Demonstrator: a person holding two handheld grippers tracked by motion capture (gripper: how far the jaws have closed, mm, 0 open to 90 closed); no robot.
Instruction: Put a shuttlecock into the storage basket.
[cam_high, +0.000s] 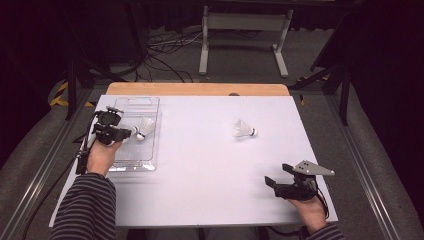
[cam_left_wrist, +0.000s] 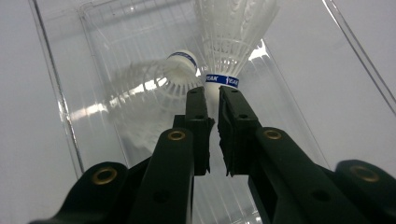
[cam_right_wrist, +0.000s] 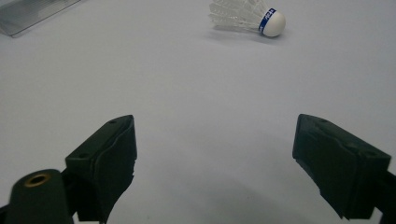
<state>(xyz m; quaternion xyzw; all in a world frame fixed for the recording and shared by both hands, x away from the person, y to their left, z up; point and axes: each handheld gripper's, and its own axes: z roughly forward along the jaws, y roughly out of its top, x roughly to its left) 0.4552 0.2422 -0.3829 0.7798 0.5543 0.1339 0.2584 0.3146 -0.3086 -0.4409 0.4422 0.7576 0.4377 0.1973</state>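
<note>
Centrally, white table, clear plastic tray at its left holding one shuttlecock lying flat, second shuttlecock over tray, feathers cut off, cork between left gripper narrow jaws, contact unclear, third shuttlecock on bare table, right gripper spread wide, empty.

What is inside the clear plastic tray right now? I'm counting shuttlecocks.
Two white shuttlecocks: one with its cork between the left gripper's jaws over the clear plastic tray, another lying beside it. The jaws hide the floor beneath.
</note>
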